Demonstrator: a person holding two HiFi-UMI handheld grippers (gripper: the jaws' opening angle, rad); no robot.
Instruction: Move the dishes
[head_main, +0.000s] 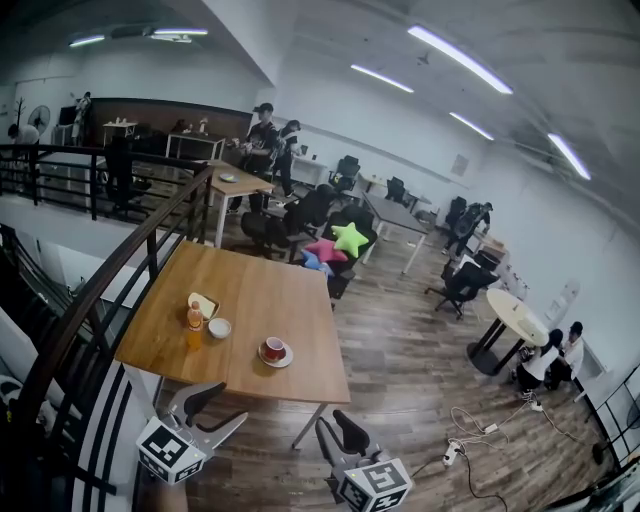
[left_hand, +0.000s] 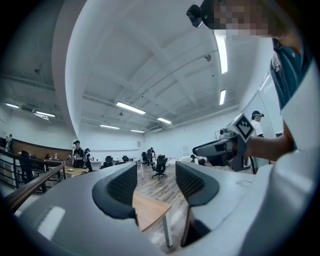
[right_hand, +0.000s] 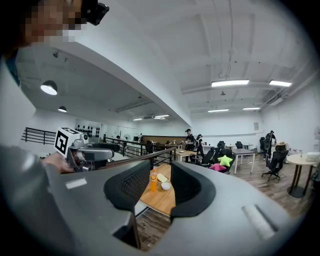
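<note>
Noted left gripper (head_main: 215, 408) short of the wooden table (head_main: 270, 295), jaws spread, empty. Ahead on the tabletop, untouched: plate (head_main: 203, 304), orange bottle (head_main: 194, 326), white bowl (head_main: 219, 328), red cup (head_main: 274, 348) on saucer (head_main: 286, 358). Noted right gripper (head_main: 338, 432) likewise spread, empty, apart from all dishes.

Marker cube (head_main: 375, 487) of the right gripper (head_main: 333, 420), clipped by bottom edge

My right gripper (right_hand: 160, 184), jaws apart with nothing gripped. Framed in the gap: a wooden table (right_hand: 162, 201) bearing an orange bottle (right_hand: 154, 181) and, just beside it, a white bowl (right_hand: 166, 186). At left, a hand holds my left gripper (right_hand: 107, 150). People stand far behind.
</note>
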